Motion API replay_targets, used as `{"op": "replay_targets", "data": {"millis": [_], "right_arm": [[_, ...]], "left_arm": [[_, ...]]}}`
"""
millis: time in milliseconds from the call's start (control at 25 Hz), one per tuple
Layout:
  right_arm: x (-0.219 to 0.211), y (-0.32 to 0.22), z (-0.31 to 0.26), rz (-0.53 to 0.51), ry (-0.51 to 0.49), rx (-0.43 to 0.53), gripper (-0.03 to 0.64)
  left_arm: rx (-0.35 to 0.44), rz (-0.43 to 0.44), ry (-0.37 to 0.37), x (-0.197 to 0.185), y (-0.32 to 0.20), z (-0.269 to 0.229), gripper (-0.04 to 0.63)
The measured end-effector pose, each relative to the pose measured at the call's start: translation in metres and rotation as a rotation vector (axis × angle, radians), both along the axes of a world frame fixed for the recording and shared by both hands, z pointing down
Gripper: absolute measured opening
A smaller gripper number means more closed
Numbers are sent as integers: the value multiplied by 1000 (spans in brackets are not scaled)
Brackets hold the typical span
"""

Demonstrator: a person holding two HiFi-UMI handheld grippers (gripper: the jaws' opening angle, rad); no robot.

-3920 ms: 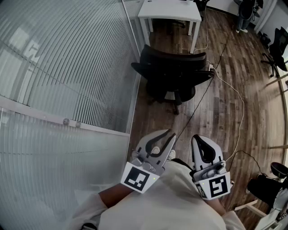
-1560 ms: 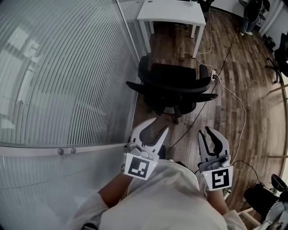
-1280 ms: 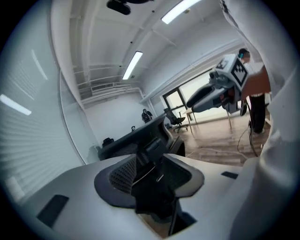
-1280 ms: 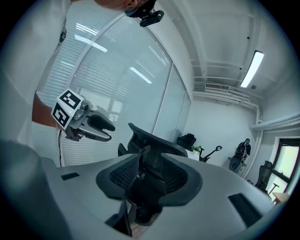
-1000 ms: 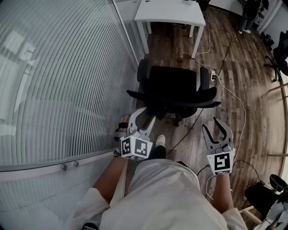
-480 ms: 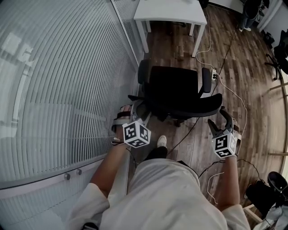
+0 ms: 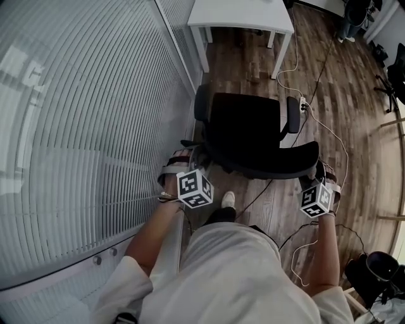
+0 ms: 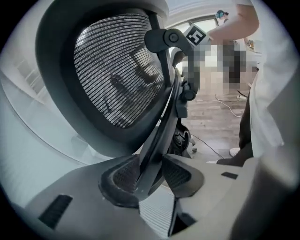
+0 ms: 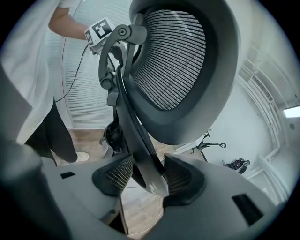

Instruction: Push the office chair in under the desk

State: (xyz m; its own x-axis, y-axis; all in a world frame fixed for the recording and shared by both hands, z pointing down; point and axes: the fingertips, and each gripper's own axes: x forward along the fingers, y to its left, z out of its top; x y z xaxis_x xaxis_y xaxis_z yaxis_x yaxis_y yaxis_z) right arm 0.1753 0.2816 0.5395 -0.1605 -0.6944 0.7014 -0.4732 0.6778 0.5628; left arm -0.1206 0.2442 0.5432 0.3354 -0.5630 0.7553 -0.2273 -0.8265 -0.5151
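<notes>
One black mesh-backed office chair [image 7: 250, 130], one white desk [image 7: 240, 12] at top – left gripper [image 8: 151, 177] and right gripper [image 9: 143, 180], jaws just closing, seem clamped on the chair's back edge.

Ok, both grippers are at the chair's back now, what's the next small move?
Probably push it gently forward toward the desk. The left gripper and right gripper have just been closing, and each now pinches an edge of the backrest, with a stretch of floor between chair and desk.
</notes>
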Motion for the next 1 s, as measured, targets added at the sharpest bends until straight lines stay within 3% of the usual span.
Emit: {"op": "replay_targets", "data": {"millis": [1000], "right_arm": [[0, -89, 2, 12, 39, -16, 215]], "left_arm": [[-14, -29, -65, 2, -97, 2, 164]]}}
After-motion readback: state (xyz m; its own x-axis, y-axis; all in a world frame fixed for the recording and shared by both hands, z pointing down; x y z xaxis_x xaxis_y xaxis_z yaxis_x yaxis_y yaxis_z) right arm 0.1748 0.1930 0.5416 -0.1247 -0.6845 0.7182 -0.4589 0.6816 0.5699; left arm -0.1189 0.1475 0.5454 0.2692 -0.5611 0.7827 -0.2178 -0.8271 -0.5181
